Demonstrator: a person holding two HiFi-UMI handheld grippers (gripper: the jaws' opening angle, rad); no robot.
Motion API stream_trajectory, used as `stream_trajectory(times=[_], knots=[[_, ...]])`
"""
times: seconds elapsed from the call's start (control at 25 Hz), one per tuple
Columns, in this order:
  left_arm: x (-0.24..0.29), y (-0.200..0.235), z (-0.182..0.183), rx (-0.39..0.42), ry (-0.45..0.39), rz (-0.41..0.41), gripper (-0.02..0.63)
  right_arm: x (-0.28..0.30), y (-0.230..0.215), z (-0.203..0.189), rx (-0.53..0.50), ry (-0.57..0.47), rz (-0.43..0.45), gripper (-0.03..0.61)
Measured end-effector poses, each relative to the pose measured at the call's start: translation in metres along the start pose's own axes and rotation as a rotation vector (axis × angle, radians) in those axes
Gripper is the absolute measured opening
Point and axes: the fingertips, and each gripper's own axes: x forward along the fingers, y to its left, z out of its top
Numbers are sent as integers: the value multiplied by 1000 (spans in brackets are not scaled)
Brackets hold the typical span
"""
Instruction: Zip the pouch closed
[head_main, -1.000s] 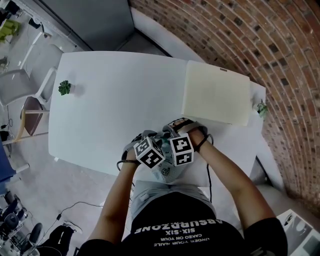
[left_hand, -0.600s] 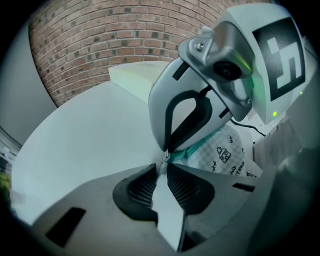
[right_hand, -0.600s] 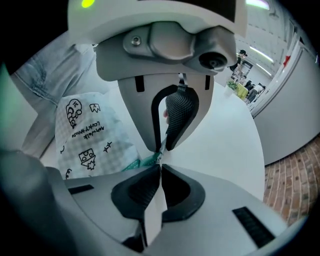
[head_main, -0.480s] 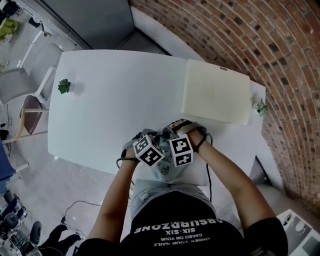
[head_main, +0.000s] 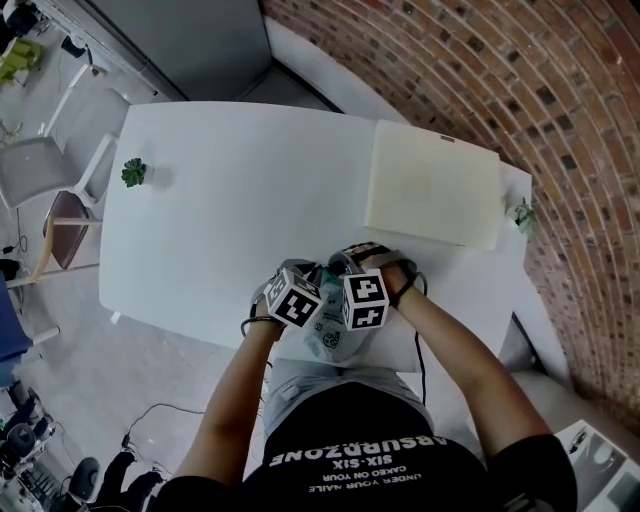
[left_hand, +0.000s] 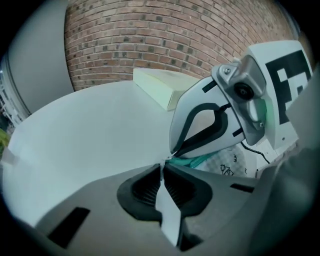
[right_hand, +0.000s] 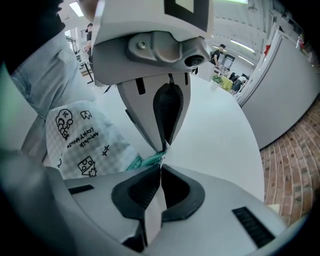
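Note:
A white pouch (head_main: 335, 342) with black doodles (right_hand: 80, 145) and a teal zipper band (right_hand: 147, 161) hangs over the table's near edge, in front of the person's lap. Both grippers meet tip to tip over its top end. My left gripper (left_hand: 163, 166) has its jaws closing, the pads almost together and pinching the tip of the teal band (left_hand: 192, 161). My right gripper (right_hand: 160, 169) faces it, shut on the same teal edge. In the head view the marker cubes of the left gripper (head_main: 293, 300) and right gripper (head_main: 365, 300) hide the jaws.
The white table (head_main: 220, 200) carries a cream flat box (head_main: 432, 185) at the far right and a small green plant (head_main: 133, 173) at the far left. A brick wall (head_main: 520, 70) stands behind. A chair (head_main: 60, 215) is off the table's left side.
The left gripper's cube has rolled a little in the head view. Both hands stay at the same spot by the table edge, and the pouch hangs as before.

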Motion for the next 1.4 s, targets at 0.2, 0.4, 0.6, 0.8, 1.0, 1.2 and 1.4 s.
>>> stream_trajectory(times=[0.2,0.4,0.6,0.8,1.0,1.2,1.4], knots=[[-1,2,0,-44,-9,-20,25,-2,-2,2,6,-2,2,2],[0,2,0,-53,-7,-13,25,-5,-1,0,-15,4,20,2],[1,2,0,-57,5,-5,23,-8,2,-4,-52,9,27,0],[0,2,0,-57,13,-6,23,-11,3,-5,-72,15,17,0],[0,1,0,-61,13,4,23,-14,4,-4,-85,18,30,0],[1,1,0,-69,14,6,23,-16,7,-6,-100,28,46,0],[0,-2,2,-70,11,-6,23,-18,10,-8,-112,26,42,0]])
